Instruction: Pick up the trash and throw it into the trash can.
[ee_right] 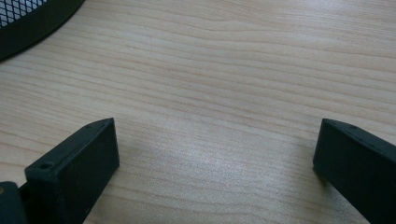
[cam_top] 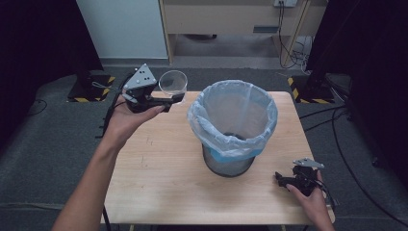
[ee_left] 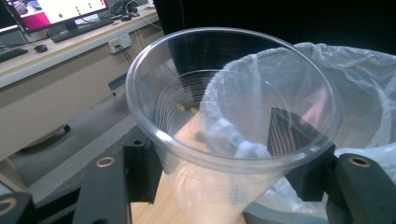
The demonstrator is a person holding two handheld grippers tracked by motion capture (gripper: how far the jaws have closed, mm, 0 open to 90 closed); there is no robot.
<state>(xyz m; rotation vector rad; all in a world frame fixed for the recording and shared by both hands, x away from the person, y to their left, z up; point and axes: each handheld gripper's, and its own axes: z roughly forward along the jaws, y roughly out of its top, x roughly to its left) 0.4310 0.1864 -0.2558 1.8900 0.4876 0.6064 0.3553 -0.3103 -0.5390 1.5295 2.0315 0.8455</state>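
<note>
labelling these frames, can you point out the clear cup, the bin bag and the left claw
clear cup (ee_left: 187, 140), left gripper view, on its near wall
bin bag (cam_top: 269, 113), high view, on its folded-over rim
left claw (cam_top: 174, 98), high view, between its fingertips

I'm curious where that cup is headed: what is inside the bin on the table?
The bin is lined with a pale blue plastic bag folded over its rim. Only a dark patch of bottom shows; the bag's walls hide the rest. The clear cup looks empty, held by the left gripper.
</note>
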